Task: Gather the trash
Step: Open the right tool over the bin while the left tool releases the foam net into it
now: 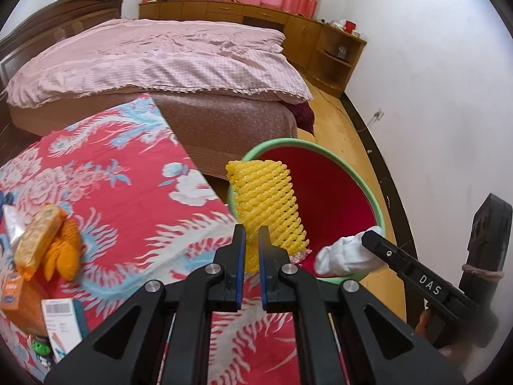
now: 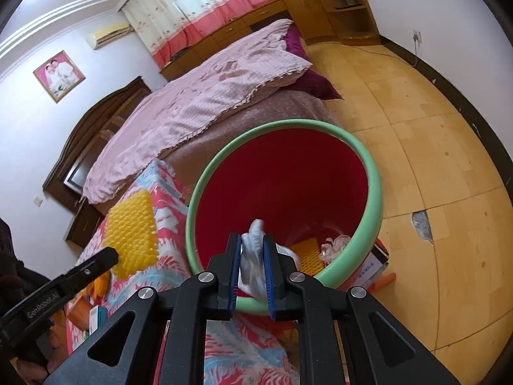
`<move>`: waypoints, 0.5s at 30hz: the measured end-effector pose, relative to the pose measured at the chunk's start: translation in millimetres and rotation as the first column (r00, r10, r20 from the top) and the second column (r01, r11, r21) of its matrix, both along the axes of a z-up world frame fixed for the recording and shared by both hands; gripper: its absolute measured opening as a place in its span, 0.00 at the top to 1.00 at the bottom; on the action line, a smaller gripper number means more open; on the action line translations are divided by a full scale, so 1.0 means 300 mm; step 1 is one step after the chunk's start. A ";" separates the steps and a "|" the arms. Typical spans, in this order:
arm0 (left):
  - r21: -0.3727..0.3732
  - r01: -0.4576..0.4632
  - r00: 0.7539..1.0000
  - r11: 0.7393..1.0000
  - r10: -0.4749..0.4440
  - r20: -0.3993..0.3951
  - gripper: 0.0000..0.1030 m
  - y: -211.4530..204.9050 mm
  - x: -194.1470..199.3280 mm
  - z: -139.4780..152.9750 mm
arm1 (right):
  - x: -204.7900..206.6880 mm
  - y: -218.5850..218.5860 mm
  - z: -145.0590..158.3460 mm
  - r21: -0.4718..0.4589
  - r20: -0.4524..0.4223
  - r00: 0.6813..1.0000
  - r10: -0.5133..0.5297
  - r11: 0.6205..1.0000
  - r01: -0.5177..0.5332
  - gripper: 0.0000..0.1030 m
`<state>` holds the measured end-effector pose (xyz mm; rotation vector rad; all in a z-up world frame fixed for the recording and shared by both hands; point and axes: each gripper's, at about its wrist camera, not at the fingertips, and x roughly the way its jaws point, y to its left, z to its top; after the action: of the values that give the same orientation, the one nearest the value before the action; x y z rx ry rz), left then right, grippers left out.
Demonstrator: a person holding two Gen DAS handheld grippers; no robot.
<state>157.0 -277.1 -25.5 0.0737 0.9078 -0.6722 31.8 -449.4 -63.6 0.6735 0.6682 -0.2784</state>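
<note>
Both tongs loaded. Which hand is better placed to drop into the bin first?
Right. Its tongs hold the white wad already over the green-rimmed bin opening. The left tongs hold the yellow foam net nearer the red cloth's edge.

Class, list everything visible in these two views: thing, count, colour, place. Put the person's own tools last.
Yellow foam fruit net: one, held, beside bin rim.
White crumpled tissue: one, held over bin.
Round plastic bin: one, green rim, red inside, on floor; holds another yellow net and scraps.
Red floral cloth: one, on table.
Orange snack wrappers: several, on cloth.
Pink-quilted bed: one, behind.
Left tongs: shut on net.
Right tongs: shut on tissue.
</note>
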 end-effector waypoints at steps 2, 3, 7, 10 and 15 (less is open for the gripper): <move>0.012 0.017 1.000 1.000 -0.017 0.010 0.94 -0.026 0.000 -0.005 | -0.008 -0.013 -0.002 0.000 0.004 1.000 -0.009 1.000 0.009 0.82; 0.013 0.023 1.000 1.000 -0.023 0.011 0.94 -0.036 0.001 -0.008 | -0.010 -0.016 -0.001 0.001 0.008 1.000 -0.012 1.000 0.012 0.82; 0.011 0.040 0.999 0.999 -0.040 0.009 0.93 -0.068 0.004 -0.016 | -0.030 -0.025 0.003 -0.006 0.022 0.999 -0.025 1.000 0.025 0.75; 0.007 0.045 0.999 0.999 -0.045 0.001 0.70 -0.073 0.004 -0.017 | -0.039 -0.031 0.007 -0.001 0.029 0.999 -0.025 1.000 0.025 0.73; -0.005 0.031 0.999 1.000 -0.031 -0.006 0.65 -0.063 0.003 -0.011 | -0.049 -0.030 0.017 0.003 0.037 0.999 -0.027 1.000 0.027 0.72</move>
<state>157.8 -296.1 -29.0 0.0815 0.9125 -0.7039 17.1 -458.3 -58.6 0.6886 0.6247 -0.2897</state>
